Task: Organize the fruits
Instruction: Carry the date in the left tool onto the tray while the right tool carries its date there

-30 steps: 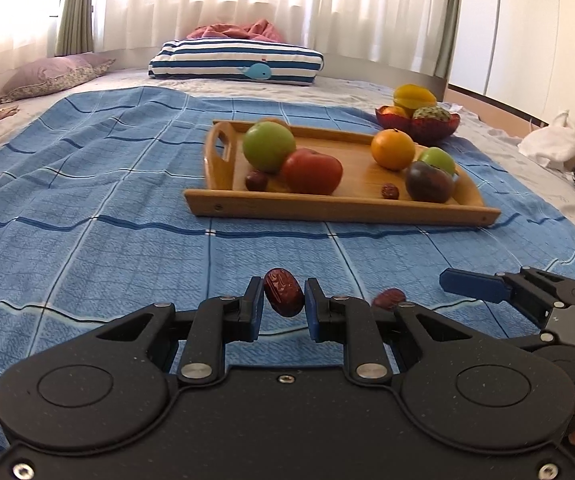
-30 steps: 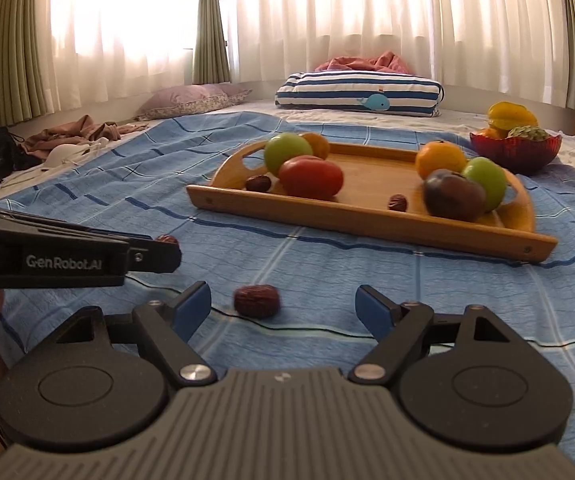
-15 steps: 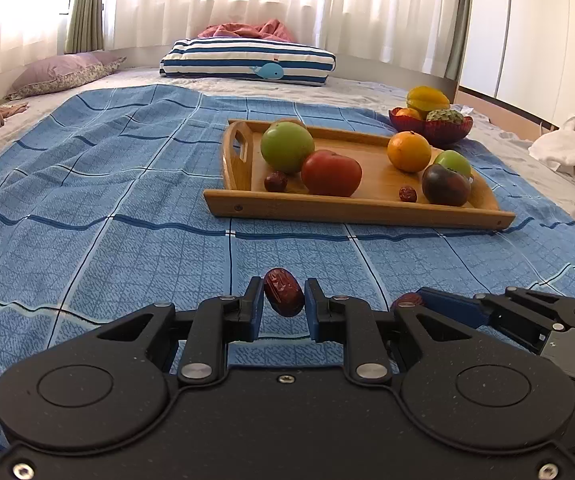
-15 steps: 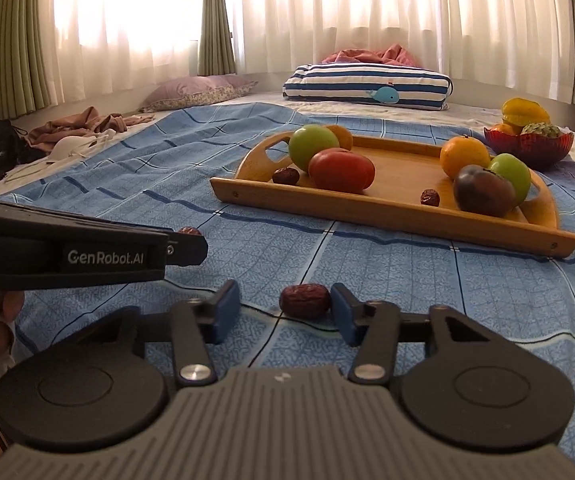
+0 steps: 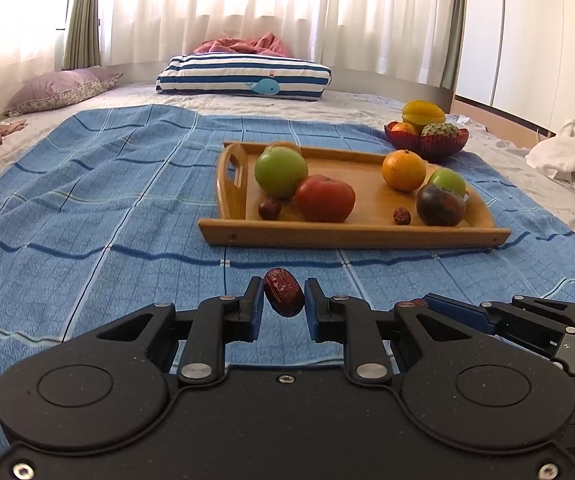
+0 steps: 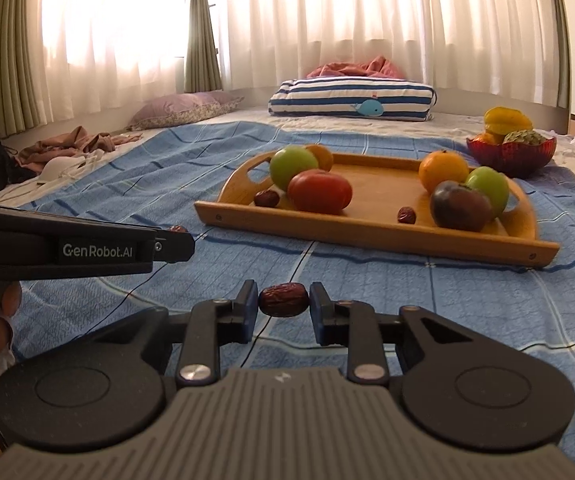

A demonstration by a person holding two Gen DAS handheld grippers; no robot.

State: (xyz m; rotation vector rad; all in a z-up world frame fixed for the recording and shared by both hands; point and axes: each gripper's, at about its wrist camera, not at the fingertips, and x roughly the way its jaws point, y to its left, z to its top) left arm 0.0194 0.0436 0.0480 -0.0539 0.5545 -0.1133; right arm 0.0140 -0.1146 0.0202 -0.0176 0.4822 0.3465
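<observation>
My left tool is clamped on a red date, lifted above the blue blanket. My right tool is closing, with its pads against both ends of a second date lying crosswise. The wooden tray ahead carries a tomato, green apples, an orange and two more dates.
</observation>
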